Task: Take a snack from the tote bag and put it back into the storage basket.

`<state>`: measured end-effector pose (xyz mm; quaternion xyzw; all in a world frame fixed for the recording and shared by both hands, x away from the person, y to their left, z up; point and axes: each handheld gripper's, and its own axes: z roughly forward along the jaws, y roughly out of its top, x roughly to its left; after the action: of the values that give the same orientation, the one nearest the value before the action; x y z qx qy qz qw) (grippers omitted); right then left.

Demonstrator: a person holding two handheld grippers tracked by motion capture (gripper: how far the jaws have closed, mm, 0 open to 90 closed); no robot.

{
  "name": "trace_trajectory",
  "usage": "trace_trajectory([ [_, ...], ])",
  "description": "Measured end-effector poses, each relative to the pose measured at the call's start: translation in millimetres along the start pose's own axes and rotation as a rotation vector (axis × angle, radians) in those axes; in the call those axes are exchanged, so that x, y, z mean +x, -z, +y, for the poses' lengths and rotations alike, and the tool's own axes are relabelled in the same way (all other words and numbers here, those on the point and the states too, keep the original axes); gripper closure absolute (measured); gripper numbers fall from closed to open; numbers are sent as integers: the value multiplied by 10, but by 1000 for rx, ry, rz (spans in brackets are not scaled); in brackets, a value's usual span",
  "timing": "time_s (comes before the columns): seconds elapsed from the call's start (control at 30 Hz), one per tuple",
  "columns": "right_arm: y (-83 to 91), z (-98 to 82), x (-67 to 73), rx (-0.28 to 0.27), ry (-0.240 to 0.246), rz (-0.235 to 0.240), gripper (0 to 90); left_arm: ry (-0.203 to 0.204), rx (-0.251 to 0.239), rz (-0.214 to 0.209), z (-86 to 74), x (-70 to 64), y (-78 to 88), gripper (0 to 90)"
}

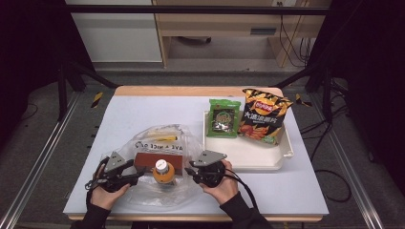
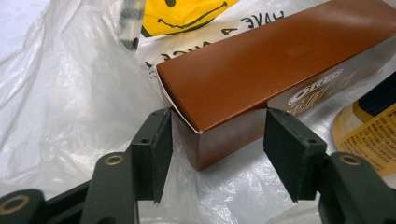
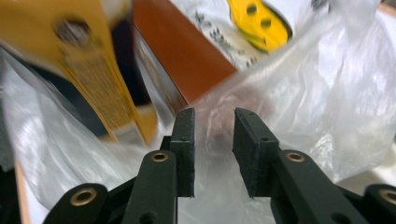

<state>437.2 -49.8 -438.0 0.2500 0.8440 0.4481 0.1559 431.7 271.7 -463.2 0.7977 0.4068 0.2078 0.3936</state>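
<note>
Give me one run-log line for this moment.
left gripper: open, astride brown box end | right gripper: open at plastic bag | orange bottle: upright in bag

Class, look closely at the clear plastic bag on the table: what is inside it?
Inside the plastic bag lie a brown box and an orange bottle. Crumpled film hides anything beneath them.

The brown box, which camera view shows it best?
The left gripper view: the brown box fills the frame, its corner between the left gripper's fingers, lettering readable. The high view shows it small inside the plastic bag; the right gripper view shows a blurred end.
</note>
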Motion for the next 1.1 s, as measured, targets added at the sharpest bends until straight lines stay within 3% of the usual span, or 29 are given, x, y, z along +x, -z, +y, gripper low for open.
trace_trajectory([
  [0.17, -1, 172, 72, -72, 4, 12, 718, 5, 2, 5, -9, 10, -3, 455],
  [0.23, -48, 271, 112, -93, 6, 16, 863, 6, 3, 6, -11, 12, -4, 462],
  [0.3, -213, 359, 123, -56, -20, 11, 900, 5, 5, 6, -12, 17, -5, 476],
  [0.37, -274, 365, 119, -36, -15, 1, 900, 9, 5, 6, -14, 18, -8, 481],
  [0.47, -412, 326, 93, 11, -22, -19, 900, 9, 8, 9, -17, 21, -13, 502],
  [0.53, -427, 262, 38, 38, -20, -72, 900, 9, 10, 11, -19, 21, -15, 508],
  [0.8, -158, 57, -98, 29, -53, -110, 885, 12, 14, 10, -23, 28, -30, 513],
  [0.87, -129, 27, -113, 73, -49, -129, 871, 12, 15, 10, -23, 30, -31, 513],
  [1.1, -166, -107, -99, 123, -36, -101, 870, 14, 13, 11, -25, 55, -24, 547],
])
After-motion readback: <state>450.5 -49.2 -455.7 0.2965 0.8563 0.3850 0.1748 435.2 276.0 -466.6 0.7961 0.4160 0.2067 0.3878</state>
